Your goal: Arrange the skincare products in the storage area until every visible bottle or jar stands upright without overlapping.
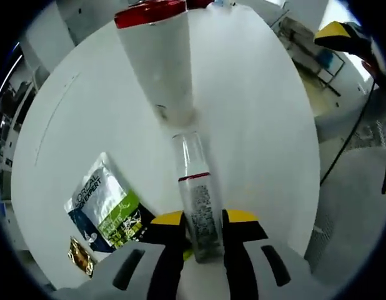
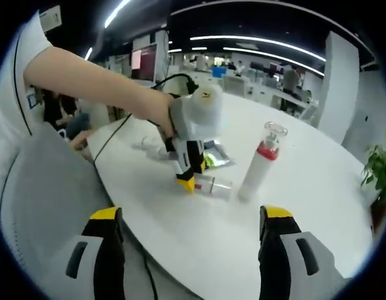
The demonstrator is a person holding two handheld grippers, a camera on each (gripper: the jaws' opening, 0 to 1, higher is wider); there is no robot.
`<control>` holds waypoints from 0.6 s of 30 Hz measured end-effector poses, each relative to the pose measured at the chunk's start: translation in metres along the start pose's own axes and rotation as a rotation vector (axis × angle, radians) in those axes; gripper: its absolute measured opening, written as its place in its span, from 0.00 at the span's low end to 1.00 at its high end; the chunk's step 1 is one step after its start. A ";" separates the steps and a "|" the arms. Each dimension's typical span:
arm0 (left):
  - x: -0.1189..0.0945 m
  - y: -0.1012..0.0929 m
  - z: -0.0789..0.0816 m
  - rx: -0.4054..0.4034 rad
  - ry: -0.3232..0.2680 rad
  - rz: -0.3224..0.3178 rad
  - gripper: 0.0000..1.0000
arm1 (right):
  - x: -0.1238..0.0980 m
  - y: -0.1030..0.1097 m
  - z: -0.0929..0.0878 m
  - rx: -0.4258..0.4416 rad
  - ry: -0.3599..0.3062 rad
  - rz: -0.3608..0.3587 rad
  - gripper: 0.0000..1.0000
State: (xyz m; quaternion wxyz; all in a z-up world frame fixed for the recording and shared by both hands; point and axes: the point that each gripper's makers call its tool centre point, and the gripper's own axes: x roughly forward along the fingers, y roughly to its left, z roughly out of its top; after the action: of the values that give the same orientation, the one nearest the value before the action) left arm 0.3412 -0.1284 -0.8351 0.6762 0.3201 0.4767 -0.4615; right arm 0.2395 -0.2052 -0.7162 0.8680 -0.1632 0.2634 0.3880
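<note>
In the left gripper view my left gripper is shut on a small clear bottle with a red band and printed label, which lies along the jaws just over the white round table. Right beyond it a tall white bottle with a red collar stands upright. In the right gripper view the left gripper holds the clear bottle low on the table beside the white bottle, which has a clear cap. My right gripper is open with nothing between its jaws, near the table's edge.
A silver, blue and green sachet and a small gold packet lie on the table left of the left gripper. A black cable runs across the table. A person's arm reaches in from the left. Office desks stand behind.
</note>
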 end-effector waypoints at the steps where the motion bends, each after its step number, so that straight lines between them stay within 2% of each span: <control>1: 0.000 -0.001 -0.001 -0.006 -0.004 -0.005 0.25 | 0.000 0.000 0.000 -0.002 0.002 0.000 0.89; 10: -0.012 -0.007 -0.002 -0.043 -0.031 0.002 0.24 | 0.000 0.000 -0.002 -0.008 0.012 -0.003 0.89; 12: -0.019 -0.008 0.003 -0.082 -0.076 -0.015 0.24 | 0.000 0.000 -0.002 -0.009 0.014 -0.004 0.89; 16: -0.033 -0.007 0.012 -0.219 -0.204 -0.074 0.24 | 0.001 0.000 -0.002 -0.007 0.012 -0.004 0.89; 18: -0.041 -0.006 0.015 -0.229 -0.240 -0.087 0.24 | 0.001 0.000 -0.001 0.000 0.009 -0.003 0.89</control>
State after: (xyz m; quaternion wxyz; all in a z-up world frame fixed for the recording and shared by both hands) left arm 0.3360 -0.1308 -0.7913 0.7398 0.1626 0.4553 -0.4680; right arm 0.2396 -0.2058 -0.7176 0.8674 -0.1654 0.2672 0.3858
